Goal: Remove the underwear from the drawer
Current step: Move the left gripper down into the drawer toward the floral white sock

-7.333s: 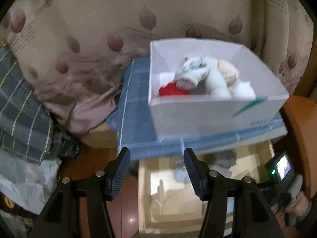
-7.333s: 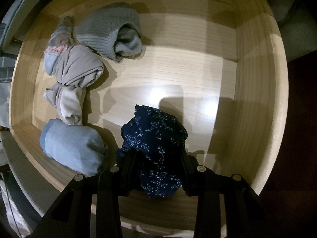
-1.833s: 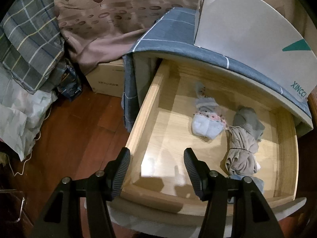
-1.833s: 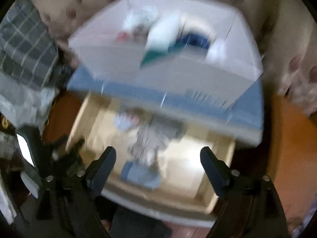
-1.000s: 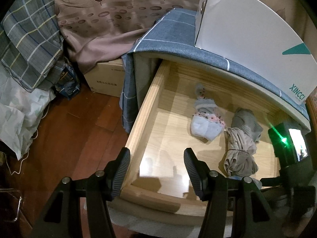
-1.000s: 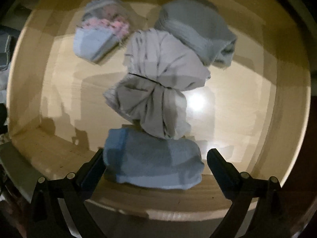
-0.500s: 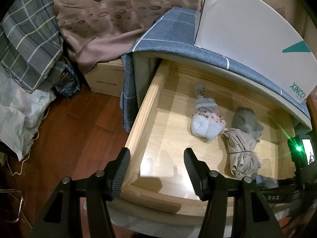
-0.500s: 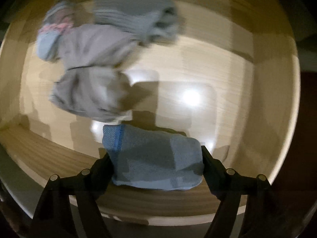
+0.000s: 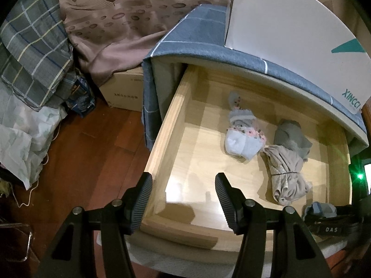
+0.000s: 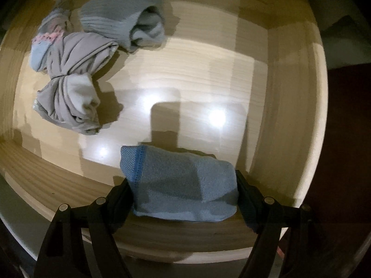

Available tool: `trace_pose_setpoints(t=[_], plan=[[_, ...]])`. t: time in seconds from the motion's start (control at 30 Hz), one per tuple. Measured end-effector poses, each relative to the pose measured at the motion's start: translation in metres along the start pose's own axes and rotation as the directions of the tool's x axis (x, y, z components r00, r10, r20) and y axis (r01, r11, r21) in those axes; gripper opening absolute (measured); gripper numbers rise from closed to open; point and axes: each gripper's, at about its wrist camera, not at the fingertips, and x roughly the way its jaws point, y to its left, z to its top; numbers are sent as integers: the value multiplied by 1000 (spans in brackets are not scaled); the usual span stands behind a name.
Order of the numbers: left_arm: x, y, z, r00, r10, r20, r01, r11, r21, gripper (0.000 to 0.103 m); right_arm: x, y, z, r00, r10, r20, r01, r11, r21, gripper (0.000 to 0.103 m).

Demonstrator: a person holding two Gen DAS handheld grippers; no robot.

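Right wrist view: right gripper (image 10: 183,194) clamping folded light-blue knit underwear (image 10: 180,185) by its ends, risking slipping; left gripper (image 9: 183,199) hanging wide, empty.

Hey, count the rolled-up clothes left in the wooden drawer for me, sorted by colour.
Light blue bundle, between the right gripper pads: 1
Beige tied bundle: 1
Grey ribbed bundle: 1
White bundle with pink trim: 1
Total: 4
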Motion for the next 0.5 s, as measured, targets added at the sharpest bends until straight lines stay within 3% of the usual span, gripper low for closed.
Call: trace_pose_setpoints(t=[0.33,0.5], plan=[[3,-5,-1,999,-40,-30,41,998,38,58,1,-4,-12,999,-34,38,32,998,48,74],[4,-8,1,993,-108,-39,110,992,59,58,-7,-23,-9,999,-20,48,18,999,41,74]])
